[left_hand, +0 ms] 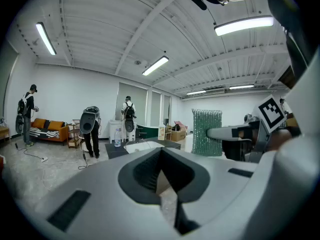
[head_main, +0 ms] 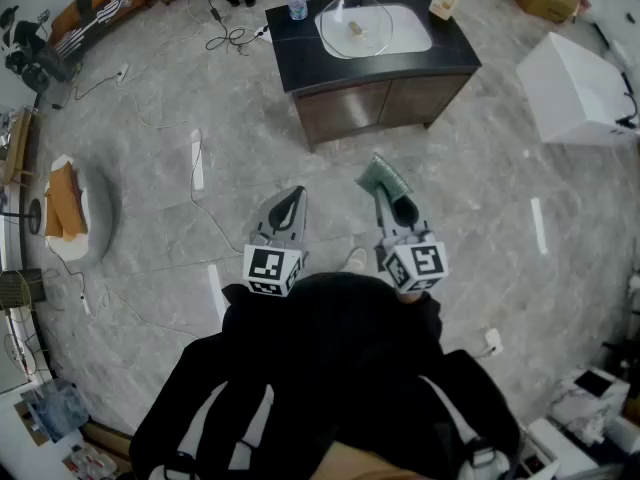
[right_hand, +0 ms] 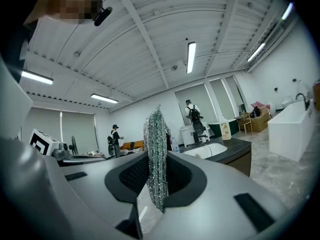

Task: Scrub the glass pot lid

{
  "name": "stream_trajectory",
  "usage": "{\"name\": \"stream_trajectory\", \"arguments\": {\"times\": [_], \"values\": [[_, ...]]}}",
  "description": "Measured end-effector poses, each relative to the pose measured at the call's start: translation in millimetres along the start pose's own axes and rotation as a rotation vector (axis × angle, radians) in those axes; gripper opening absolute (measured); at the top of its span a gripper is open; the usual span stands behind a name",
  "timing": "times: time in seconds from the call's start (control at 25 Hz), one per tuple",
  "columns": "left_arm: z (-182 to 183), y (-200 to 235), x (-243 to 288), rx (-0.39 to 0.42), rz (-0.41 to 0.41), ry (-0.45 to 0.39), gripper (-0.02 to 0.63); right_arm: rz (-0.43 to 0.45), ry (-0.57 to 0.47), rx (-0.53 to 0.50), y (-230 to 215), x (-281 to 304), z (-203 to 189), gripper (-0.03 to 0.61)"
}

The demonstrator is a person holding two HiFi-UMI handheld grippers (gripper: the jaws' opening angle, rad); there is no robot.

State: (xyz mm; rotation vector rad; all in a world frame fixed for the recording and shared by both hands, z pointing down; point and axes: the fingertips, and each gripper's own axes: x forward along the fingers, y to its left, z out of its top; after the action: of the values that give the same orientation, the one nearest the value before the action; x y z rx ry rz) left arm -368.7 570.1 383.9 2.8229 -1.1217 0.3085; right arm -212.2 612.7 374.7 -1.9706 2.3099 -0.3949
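Head view looks steeply down from standing height, tabletop [head_main: 300,58] far ahead. Both gripper views face that same tabletop, level, from well off.

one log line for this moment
stage: not yet scrubbing | left tongs: shut, empty | right tongs: shut on scouring pad | glass lid: in sink, apart from both tongs

The left gripper [head_main: 291,200] has its jaws together, empty; the right gripper [head_main: 393,198] clamps a scouring pad [head_main: 382,176].
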Motion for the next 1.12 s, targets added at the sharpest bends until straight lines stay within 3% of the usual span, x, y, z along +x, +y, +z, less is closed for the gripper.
{"name": "stream_trajectory", "arguments": {"times": [0.6,0.84,1.12], "values": [[-3.1,-49.5,68.3,-0.004,0.043,0.051,-0.006,0.039,0.004,0.017,-88.6,4.4,12.2,0.066],[-18.4,-46.5,92.6,-0.013,0.045,0.087,-0.006,0.040,0.036,0.031,-104.7,19.4,0.9,0.066],[-25.7,-22.5,177.8,-0.091,0.039,0.082,-0.006,0.059,0.044,0.021,-152.7,75.4,10.3,0.066]]}}
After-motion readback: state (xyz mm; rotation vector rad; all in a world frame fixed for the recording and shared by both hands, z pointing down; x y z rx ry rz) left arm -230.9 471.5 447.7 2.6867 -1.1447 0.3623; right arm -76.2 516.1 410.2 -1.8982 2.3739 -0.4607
